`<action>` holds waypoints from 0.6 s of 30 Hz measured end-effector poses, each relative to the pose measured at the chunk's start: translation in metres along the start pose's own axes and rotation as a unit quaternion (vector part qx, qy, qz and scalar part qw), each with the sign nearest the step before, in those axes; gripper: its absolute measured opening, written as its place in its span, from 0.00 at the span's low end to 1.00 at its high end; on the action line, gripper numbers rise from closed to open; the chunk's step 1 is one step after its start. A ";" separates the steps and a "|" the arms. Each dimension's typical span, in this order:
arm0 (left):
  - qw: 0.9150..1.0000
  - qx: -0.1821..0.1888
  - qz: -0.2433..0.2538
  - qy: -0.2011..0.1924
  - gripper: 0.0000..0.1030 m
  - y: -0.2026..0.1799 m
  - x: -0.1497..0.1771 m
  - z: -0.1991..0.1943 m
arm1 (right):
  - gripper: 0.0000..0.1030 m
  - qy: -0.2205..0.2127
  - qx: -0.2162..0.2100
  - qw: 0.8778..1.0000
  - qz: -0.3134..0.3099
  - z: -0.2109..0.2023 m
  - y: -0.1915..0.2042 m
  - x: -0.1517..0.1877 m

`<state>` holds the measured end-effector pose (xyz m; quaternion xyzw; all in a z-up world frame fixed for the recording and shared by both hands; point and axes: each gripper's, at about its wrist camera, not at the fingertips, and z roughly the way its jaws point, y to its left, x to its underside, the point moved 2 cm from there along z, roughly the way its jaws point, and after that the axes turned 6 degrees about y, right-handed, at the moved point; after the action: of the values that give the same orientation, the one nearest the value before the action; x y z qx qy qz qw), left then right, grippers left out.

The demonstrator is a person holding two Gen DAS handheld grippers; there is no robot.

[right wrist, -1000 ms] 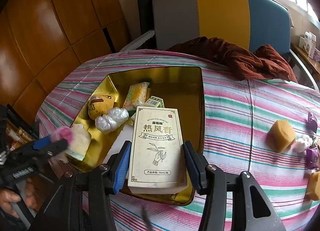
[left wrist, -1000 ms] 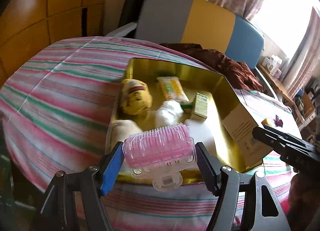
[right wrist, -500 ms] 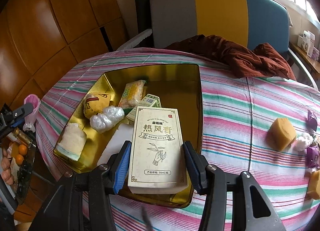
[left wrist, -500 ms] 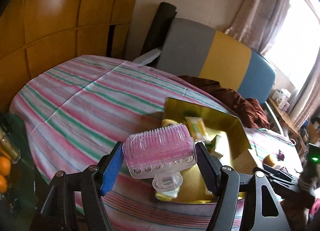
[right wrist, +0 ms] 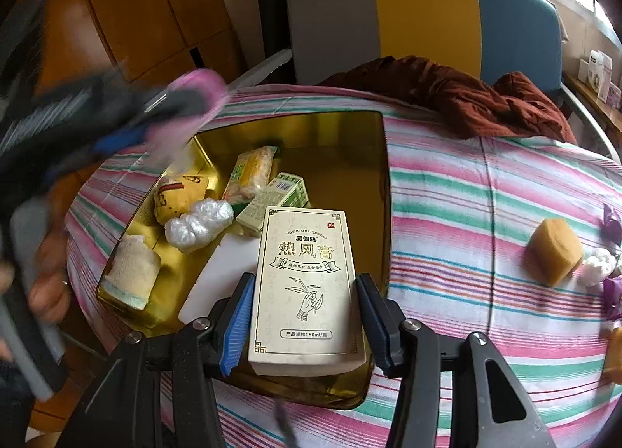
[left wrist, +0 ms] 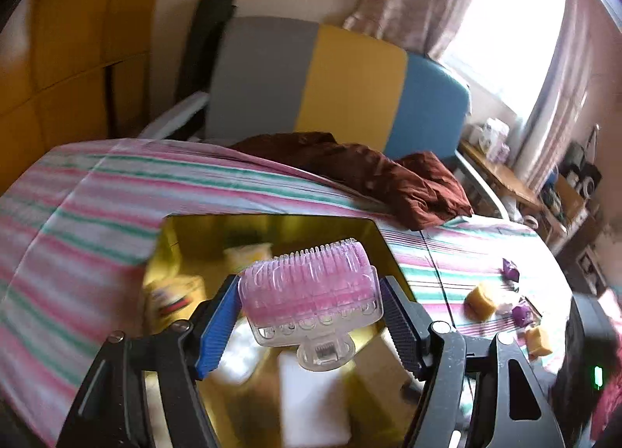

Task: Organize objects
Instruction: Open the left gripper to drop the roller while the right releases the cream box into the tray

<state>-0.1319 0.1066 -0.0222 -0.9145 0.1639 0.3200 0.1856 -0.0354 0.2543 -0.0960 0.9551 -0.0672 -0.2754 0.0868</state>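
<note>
- left gripper [left wrist: 311,316] pinches the pink roller brush [left wrist: 311,288] above the gold tray [right wrist: 350,137], long axis crosswise
- right gripper [right wrist: 305,316] clamps the cream box [right wrist: 307,285] lengthwise over the tray's near edge
- tray holds snack packets, a wrapped roll

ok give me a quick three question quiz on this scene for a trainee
1. True or false: the left claw is shut on a pink roller brush.
2. What does the right claw hold? A) a sponge B) a cream box C) a cloth
3. Fill in: the yellow sponge lies on the striped tablecloth, ______ the gold tray.

Key: 1 true; 2 B, the cream box; 3 outside.
</note>
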 end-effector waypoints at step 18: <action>0.999 0.005 -0.037 0.033 0.87 0.000 -0.025 0.057 | 0.70 0.008 -0.042 0.999 0.008 0.007 0.002 0.009</action>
<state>-0.1805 0.1364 -0.0474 -0.9289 0.1380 0.2819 0.1964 -0.0316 0.2503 -0.1060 0.9523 -0.0621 -0.2693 0.1294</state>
